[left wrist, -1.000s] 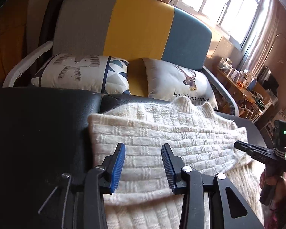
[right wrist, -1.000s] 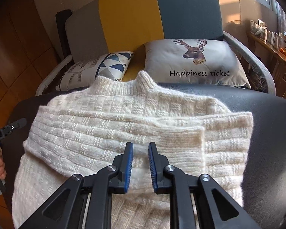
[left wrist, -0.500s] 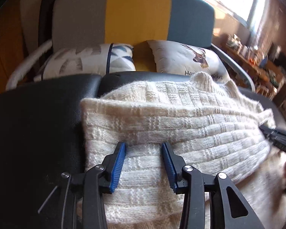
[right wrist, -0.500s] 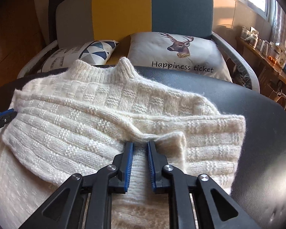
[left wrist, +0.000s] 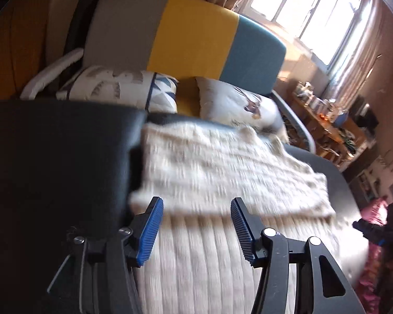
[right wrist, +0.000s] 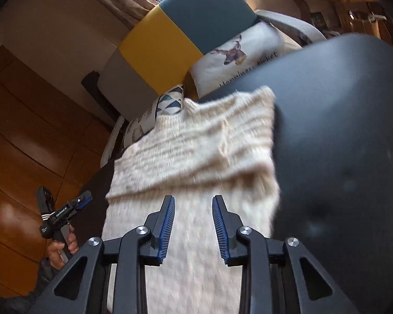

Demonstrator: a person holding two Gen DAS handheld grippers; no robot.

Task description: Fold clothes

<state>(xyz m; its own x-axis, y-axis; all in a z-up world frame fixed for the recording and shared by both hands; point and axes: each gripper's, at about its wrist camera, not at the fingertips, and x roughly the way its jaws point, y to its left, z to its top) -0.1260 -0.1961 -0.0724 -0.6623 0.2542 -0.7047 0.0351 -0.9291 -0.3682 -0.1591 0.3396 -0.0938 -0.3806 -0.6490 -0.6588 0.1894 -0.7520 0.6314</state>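
Both claws let go above a half-folded sweater

The cream sweater (left wrist: 222, 172) lies flat on the black padded table (left wrist: 52, 162), with its sleeves laid across its chest so it makes 1 neat block. The left gripper (left wrist: 196, 225) hangs over the bottom part with its 2 blue pads wide apart and nothing in them. The right gripper (right wrist: 192, 225) is spread apart too, empty, over the same bottom part. They seem to be placed there to grab the lower edge next and flip it up. The striped sofa (left wrist: 186, 36) with pillows sits behind the table.
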